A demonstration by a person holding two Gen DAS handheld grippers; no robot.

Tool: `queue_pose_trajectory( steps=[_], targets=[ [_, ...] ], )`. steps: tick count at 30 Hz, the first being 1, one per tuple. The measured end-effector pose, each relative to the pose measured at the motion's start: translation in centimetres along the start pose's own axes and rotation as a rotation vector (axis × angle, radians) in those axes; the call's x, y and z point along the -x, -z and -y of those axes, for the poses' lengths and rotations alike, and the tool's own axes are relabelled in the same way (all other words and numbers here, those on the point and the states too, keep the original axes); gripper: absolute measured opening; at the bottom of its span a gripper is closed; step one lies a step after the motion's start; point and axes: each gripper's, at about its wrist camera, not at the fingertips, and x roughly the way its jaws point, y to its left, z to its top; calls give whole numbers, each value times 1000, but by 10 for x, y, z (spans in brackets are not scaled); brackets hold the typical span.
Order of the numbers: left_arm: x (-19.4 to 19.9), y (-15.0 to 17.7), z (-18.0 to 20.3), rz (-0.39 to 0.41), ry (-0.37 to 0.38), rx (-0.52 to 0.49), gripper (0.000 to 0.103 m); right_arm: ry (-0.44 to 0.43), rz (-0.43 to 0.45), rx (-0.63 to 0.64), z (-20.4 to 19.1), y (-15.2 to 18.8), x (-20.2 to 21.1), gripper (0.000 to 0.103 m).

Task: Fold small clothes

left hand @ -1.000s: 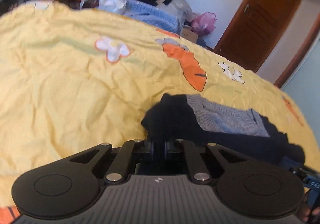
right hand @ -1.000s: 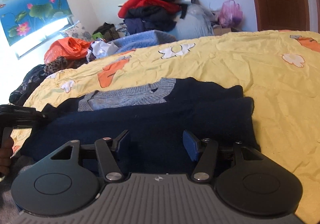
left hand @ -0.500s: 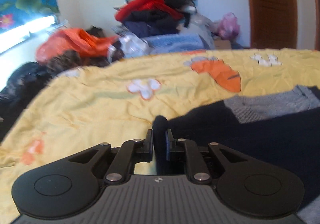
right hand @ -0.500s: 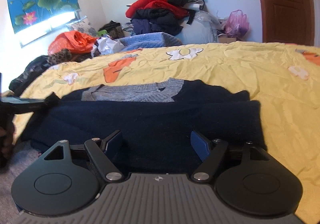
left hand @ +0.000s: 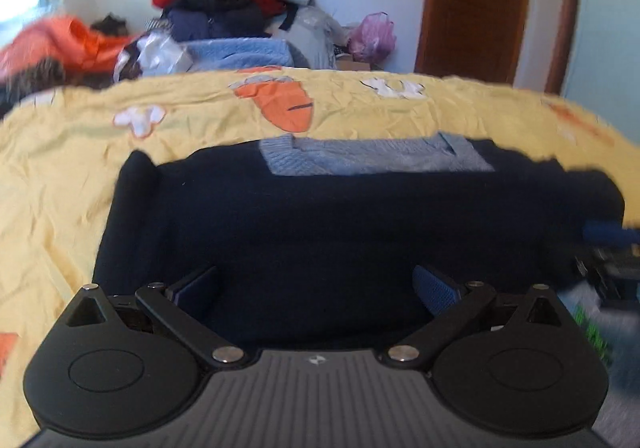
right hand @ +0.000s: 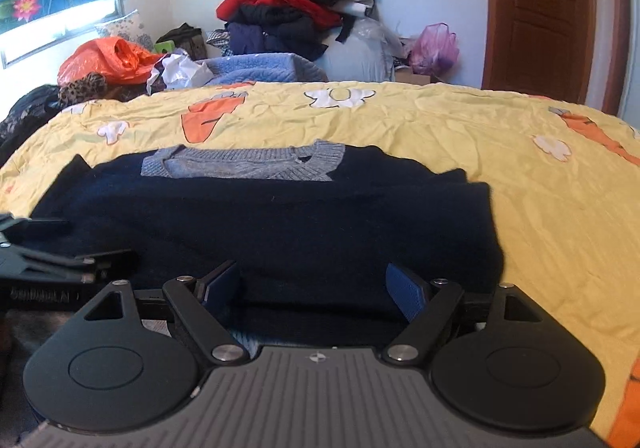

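A small navy sweater [left hand: 340, 216] with a grey-blue knit collar [left hand: 372, 158] lies flat on the yellow bedspread [left hand: 60, 184], sleeves folded in. It also shows in the right wrist view [right hand: 272, 224], collar [right hand: 244, 164] at the far side. My left gripper [left hand: 316, 284] is open and empty, low over the sweater's near hem. My right gripper [right hand: 314, 288] is open and empty over the near hem too. The left gripper shows at the left edge of the right wrist view [right hand: 48, 260]; the right gripper shows at the right edge of the left wrist view [left hand: 612, 248].
A heap of clothes [right hand: 296, 12] and an orange bag [right hand: 104, 58] lie beyond the bed's far edge. A pink bag [right hand: 436, 48] sits by the brown door [right hand: 540, 8]. The bedspread [right hand: 540, 208] stretches right of the sweater.
My left gripper let go of the sweater's left sleeve edge, opened, and swung right to the near hem. My right gripper stayed open and shifted slightly.
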Motion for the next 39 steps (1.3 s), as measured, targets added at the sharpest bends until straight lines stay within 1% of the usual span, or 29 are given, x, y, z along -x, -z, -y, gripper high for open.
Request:
queue_pose_trajectory(
  steps=[2, 4, 6, 7, 9, 10, 13, 15, 16, 17, 18, 20, 21, 23, 26, 28, 32, 34, 36, 39],
  targets=[
    [-1, 3, -3, -2, 11, -6, 103, 2, 3, -22, 4, 6, 10, 82],
    [-1, 3, 0, -4, 1, -17, 103, 4, -3, -14, 4, 15, 14, 91],
    [1, 3, 3, -7, -9, -20, 103, 19, -2, 18, 1, 21, 12, 95],
    [4, 3, 5, -13, -22, -24, 103, 19, -9, 25, 0, 21, 10, 98],
    [17, 3, 13, -30, -71, -34, 103, 23, -24, 49, -4, 20, 7, 101],
    [28, 6, 17, -36, -64, -35, 103, 26, -28, 58, -5, 20, 6, 102],
    [59, 21, 19, -25, 8, -9, 103, 20, -25, 50, -4, 21, 7, 102],
    [62, 34, 18, -69, 31, 15, 103, 24, -26, 54, -4, 21, 7, 102],
    [59, 41, 18, -91, 18, 17, 103, 30, -28, 61, -7, 21, 7, 102],
    [59, 48, 22, -60, -7, -22, 103, 36, -29, 64, -7, 22, 7, 102],
    [59, 53, 26, -45, -24, -62, 103, 46, -27, 66, -9, 22, 8, 102],
    [58, 53, 25, -44, -23, -55, 103, 68, -32, 47, -11, 22, 15, 101],
    [57, 53, 25, -41, -23, -55, 103, 63, -47, 16, -11, 23, 21, 102],
    [56, 53, 25, -39, -22, -57, 103, 23, -67, -24, -11, 29, 35, 102],
    [56, 53, 26, -38, -23, -56, 103, 54, -77, -3, -13, 45, 47, 103],
    [57, 54, 28, -40, -31, -59, 103, 73, -48, 47, -16, 57, 52, 103],
    [74, 62, 34, -61, -73, -52, 103, 79, -50, 53, -17, 57, 52, 103],
    [86, 72, 36, -63, -68, -53, 103, 78, -48, 52, -16, 57, 52, 103],
    [95, 83, 36, -49, -66, -58, 103, 78, -47, 51, -16, 57, 52, 103],
    [97, 87, 32, -36, -52, -42, 103, 81, -48, 50, -17, 57, 52, 103]
  ],
)
